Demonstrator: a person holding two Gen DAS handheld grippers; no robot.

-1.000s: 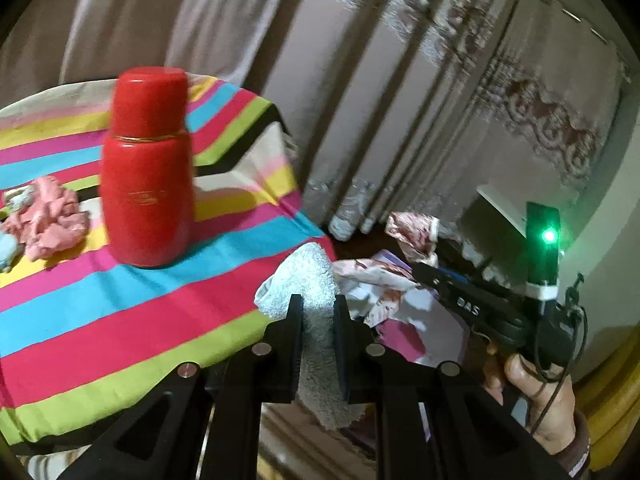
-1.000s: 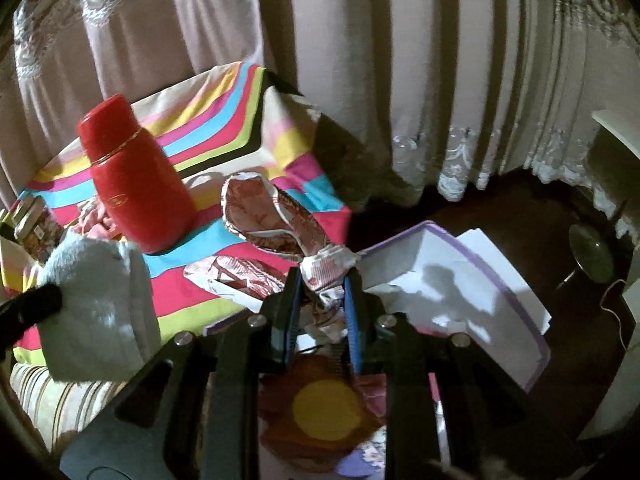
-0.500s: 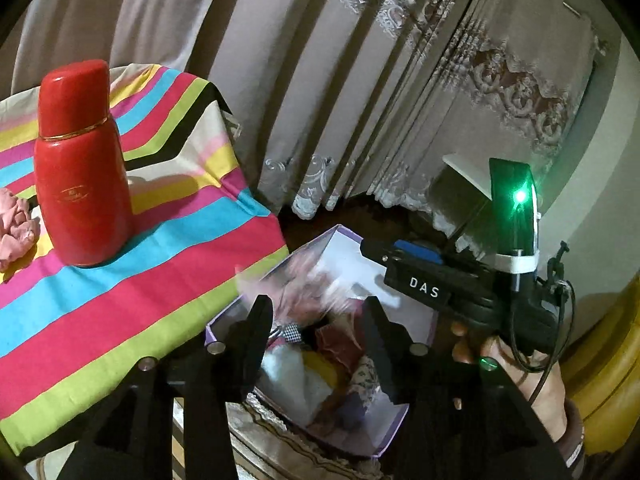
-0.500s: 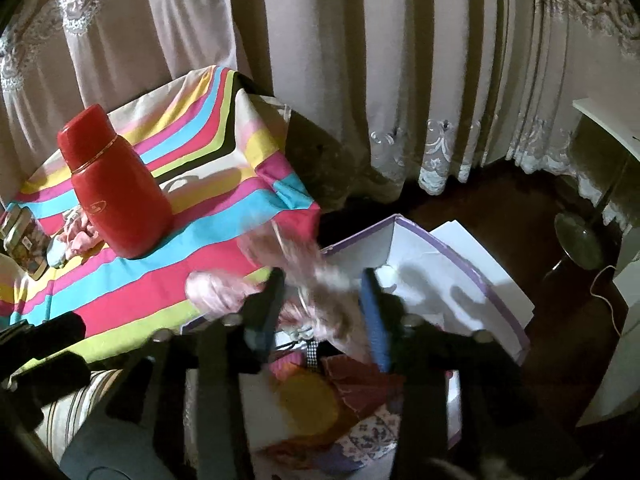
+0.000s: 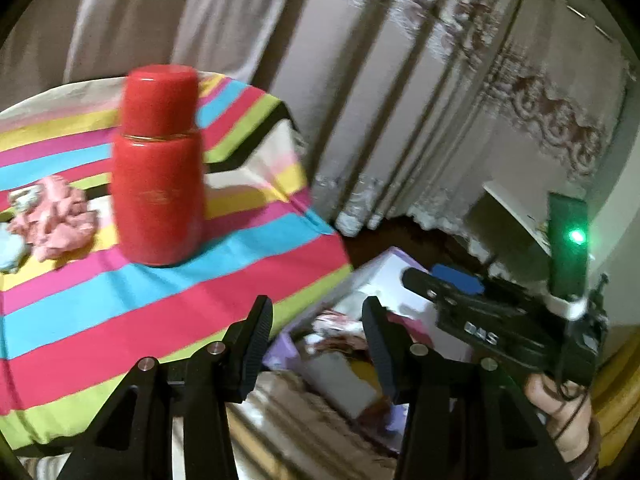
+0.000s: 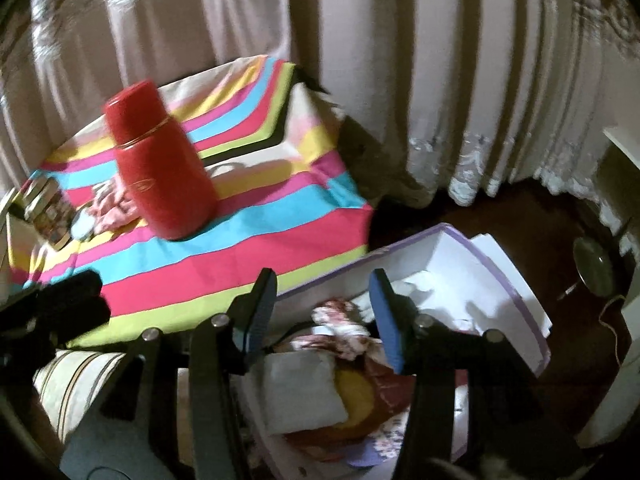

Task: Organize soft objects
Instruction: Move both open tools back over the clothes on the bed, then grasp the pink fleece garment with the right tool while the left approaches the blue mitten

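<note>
Over the box (image 6: 460, 264) I hold both grippers (image 6: 322, 312) (image 5: 316, 340) wide apart, empty — pink cloth (image 5: 52, 220) at ten o'clock waits.

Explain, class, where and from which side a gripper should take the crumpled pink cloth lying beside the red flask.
Grip a raised fold at the top of the pink cloth, coming down from above on its near-left side. It lies in a loose, bunched heap on the striped tablecloth, so the ridges give purchase, while the red flask stands close on its right.
</note>
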